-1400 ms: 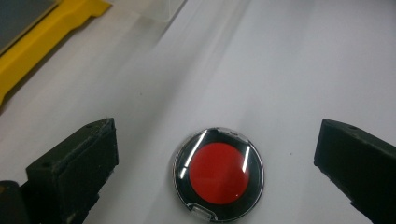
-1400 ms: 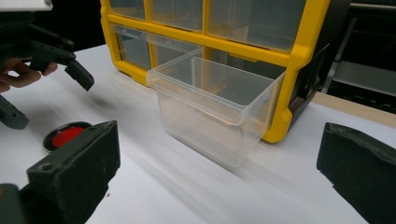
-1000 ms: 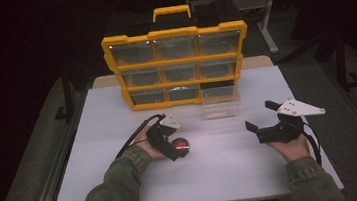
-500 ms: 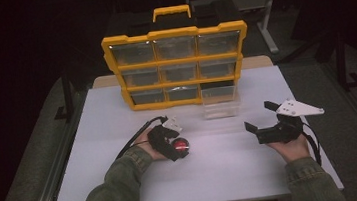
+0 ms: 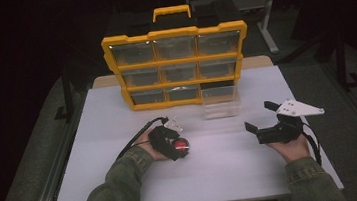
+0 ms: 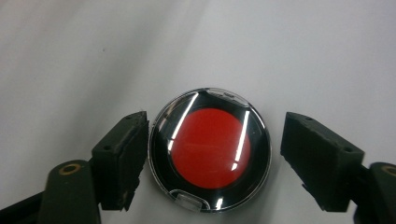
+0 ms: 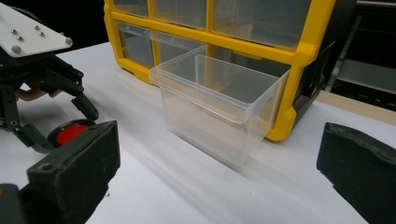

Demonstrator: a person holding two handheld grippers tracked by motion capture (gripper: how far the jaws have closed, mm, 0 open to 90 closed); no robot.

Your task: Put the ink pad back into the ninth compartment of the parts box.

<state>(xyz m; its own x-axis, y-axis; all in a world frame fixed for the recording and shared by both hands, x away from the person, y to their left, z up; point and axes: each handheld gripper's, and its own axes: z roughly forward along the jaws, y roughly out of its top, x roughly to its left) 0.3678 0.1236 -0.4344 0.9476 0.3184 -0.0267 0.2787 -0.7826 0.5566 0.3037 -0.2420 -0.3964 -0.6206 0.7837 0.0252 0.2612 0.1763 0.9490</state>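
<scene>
I had my left gripper [image 5: 180, 148] straight down over the red disc [image 6: 210, 149], a round clear-cased thing lying flat on the white table [image 5: 125, 186]. Its jaws had just been closing in, and the disc sat squarely between them. The left-hand pad looked to be at the disc's rim or a hair off it; the right-hand pad stood clearly off, with bare table showing in the gap. So not a clamp yet, by my reading: jaws narrowed round the disc, not pressing it. I came at it from above because the disc lay flat, and only its edge gave the pads something to bite.

Beyond that gripper, further from me, stood the yellow organizer [image 5: 178, 65] with its rows of clear drawers. One drawer [image 7: 219, 112] was out of the bottom corner slot, standing upright on the table just before its gap, mouth up. I'd judge that was where the disc belonged, which was why it stood open and in reach.

My right gripper [image 5: 261, 122] hung level over the table, well off to the side of the disc, jaws wide apart with nothing in them, pointed toward the drawer. It looked ready to steady or shift that drawer once the disc was lifted.
</scene>
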